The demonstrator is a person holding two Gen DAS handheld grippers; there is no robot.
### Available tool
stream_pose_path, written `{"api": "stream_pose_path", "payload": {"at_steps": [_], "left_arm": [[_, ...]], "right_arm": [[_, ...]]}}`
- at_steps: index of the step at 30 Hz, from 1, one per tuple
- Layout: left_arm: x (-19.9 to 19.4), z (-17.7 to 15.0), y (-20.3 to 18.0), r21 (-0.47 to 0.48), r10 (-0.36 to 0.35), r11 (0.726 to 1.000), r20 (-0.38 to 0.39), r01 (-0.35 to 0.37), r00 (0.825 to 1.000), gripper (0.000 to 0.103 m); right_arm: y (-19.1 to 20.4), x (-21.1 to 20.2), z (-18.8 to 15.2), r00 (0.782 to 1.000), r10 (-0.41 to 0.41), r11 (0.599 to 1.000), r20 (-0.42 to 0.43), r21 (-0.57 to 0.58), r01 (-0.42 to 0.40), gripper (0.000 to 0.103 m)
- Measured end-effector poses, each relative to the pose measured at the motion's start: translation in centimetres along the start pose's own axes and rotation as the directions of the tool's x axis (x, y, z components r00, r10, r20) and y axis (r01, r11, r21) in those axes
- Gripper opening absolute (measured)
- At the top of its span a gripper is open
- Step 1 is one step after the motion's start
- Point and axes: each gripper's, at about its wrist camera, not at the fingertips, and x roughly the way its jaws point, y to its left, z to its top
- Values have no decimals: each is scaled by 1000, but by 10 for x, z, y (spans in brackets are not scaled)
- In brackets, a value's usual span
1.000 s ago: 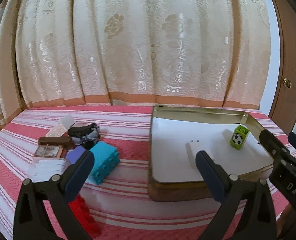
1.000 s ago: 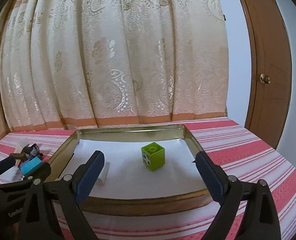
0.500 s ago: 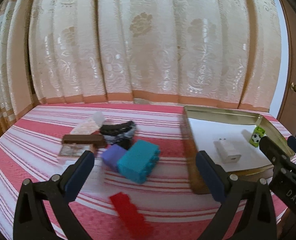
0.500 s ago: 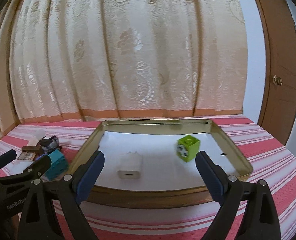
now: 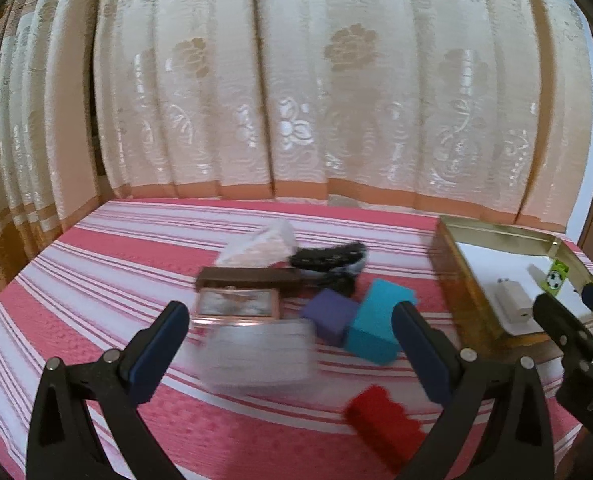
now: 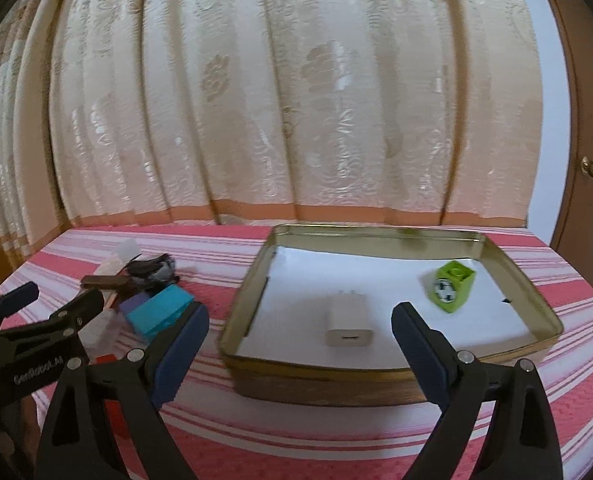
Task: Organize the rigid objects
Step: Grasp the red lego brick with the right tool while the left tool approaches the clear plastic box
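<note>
Left gripper [image 5: 288, 344] and right gripper [image 6: 300, 332]: fingers spread wide, both empty. White charger [image 6: 349, 320] and green block [image 6: 452, 287] sit in the gold tray [image 6: 376, 376]. Teal block [image 5: 378, 330], purple block [image 5: 329, 316] and red brick [image 5: 382, 426] lie on the striped surface [image 5: 136, 260] left of it.

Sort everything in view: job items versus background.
Job: gold tray, white charger, green block, teal block, purple block, red block, brown box, left gripper, right gripper.
Background: curtain, door, striped cloth.
</note>
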Motion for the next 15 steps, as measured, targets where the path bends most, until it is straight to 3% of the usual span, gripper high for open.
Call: {"api": "stream_pose_path", "payload": {"at_steps": [8,15], "left_arm": [[13,1,50,-57,41,997,-45,-44,998,103],[27,1,83,-100,86,990,-93,-95,992,102]], "right_arm": [[27,4,-3,992,115,993,-58,-29,-117,94],[61,10,-11,952,262,961,-158,-52,-273,94]]}}
